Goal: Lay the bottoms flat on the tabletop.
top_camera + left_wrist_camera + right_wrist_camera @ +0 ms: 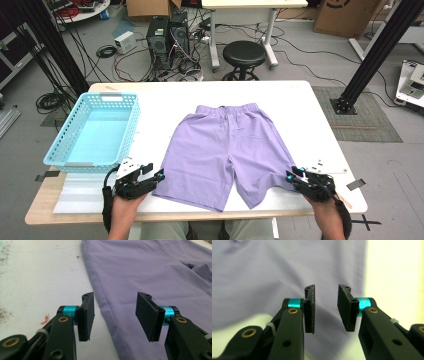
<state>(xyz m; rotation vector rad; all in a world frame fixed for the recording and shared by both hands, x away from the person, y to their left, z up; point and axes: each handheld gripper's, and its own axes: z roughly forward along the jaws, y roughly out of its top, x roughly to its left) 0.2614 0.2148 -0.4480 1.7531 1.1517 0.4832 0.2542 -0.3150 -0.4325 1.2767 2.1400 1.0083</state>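
Room: workshop floor behind the table, with a black stool (244,56), two computer towers (167,36) among loose cables, cardboard boxes (345,15) and black frame posts at both sides.
Surface: white table (300,105), its near edge a bare wooden strip; scuffs and a small orange mark show in the left gripper view.
Shorts: purple shorts (227,150) lie flat in the middle of the table, waistband toward the far side, both leg hems toward the person.
Basket: light blue plastic basket (95,131) stands on the left part of the table, well apart from the shorts, one corner reaching past the table's left edge.
Left gripper: left gripper (159,176) sits at the hem corner of the left leg — jaws parted, the side seam running between them in its own view, pads not pressing the cloth.
Right gripper: right gripper (291,175) sits at the outer edge of the right leg — jaws a little apart with cloth seen beyond the gap, nothing clamped.
Open room: bare white tabletop between basket and shorts, and a wide strip right of the shorts.
Writing: none readable; strips of dark tape lie at the table's corners.
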